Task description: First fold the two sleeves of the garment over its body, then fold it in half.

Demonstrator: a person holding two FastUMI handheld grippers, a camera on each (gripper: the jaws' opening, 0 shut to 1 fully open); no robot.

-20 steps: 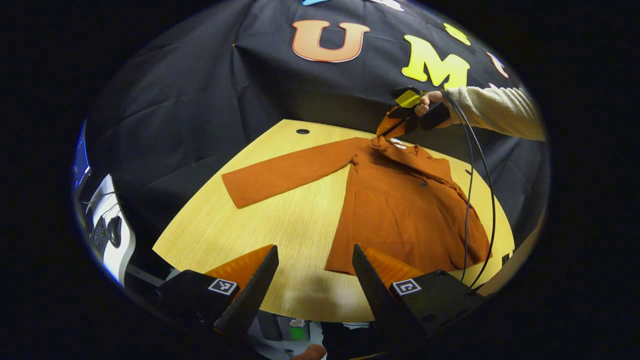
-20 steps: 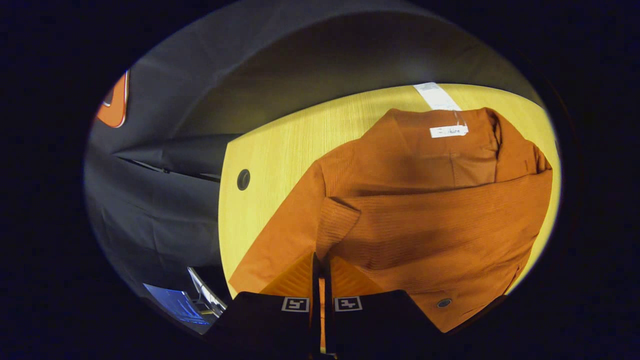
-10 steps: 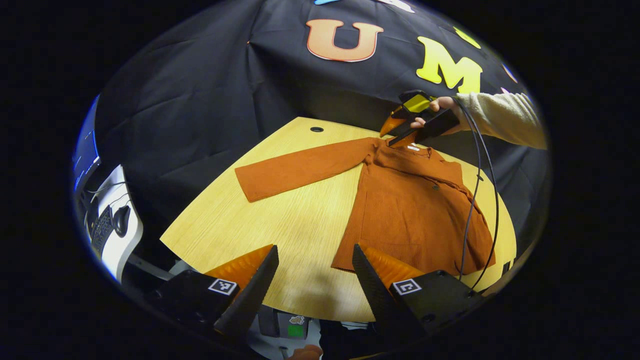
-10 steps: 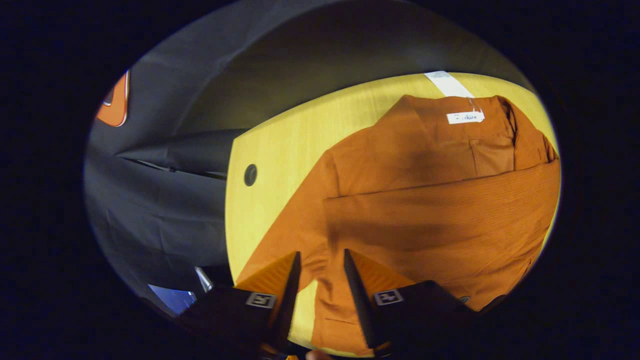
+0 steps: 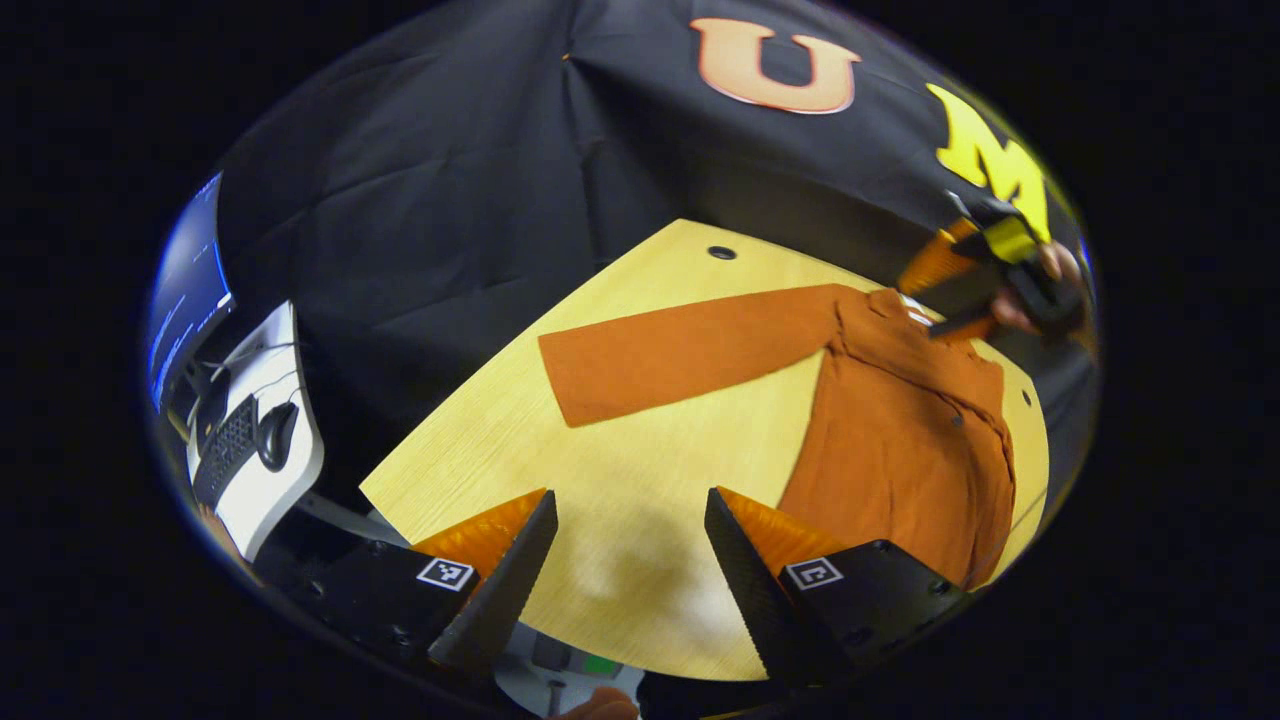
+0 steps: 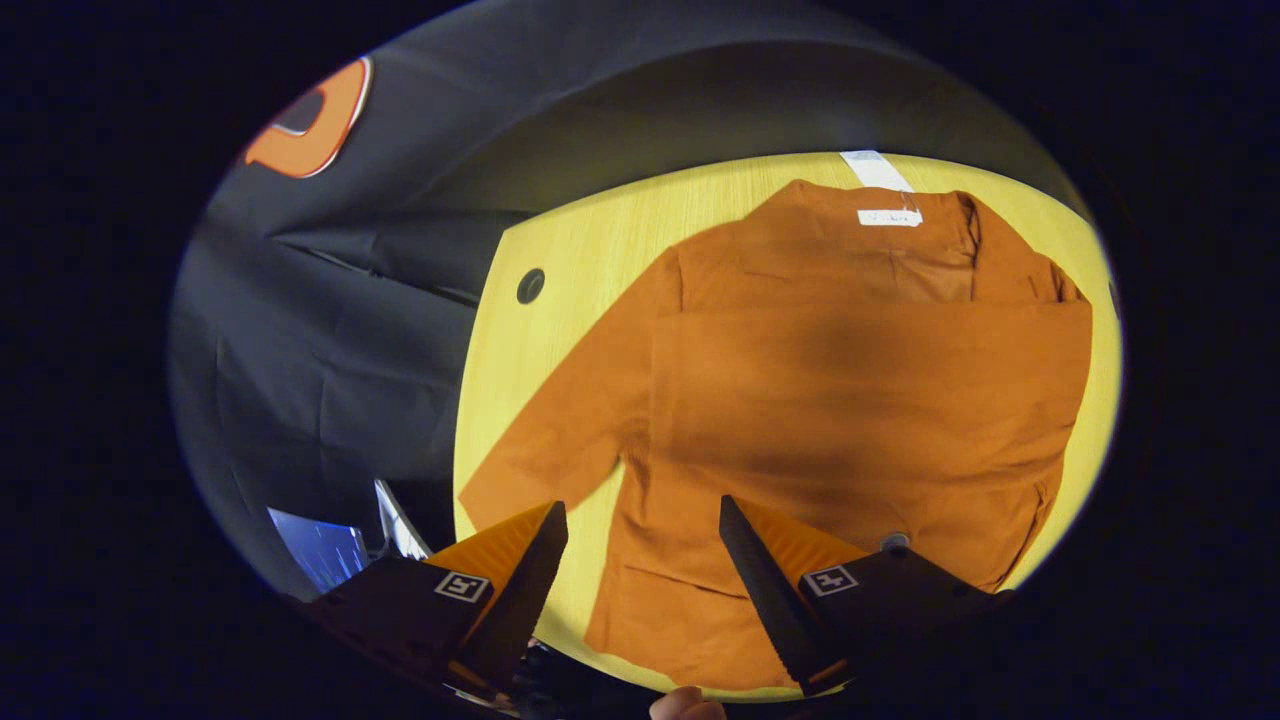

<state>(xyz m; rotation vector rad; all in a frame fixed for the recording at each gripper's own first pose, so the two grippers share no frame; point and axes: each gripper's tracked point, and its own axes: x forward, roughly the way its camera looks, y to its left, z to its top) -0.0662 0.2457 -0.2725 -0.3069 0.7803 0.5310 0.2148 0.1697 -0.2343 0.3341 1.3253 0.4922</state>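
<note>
Right tongs (image 6: 640,560) have released the folded sleeve (image 6: 870,370); both tongs spread.

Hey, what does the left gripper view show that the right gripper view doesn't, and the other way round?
Left gripper view: the unfolded sleeve stretched flat across the table along its full length, a keyboard and mouse on a side desk, and the right claw held in a hand above the collar.

Right gripper view: the folded sleeve lying across the garment's body, seen from above.

Both: the orange garment, the table with its cable hole, and an open claw up front, the left claw in its own view.
</note>
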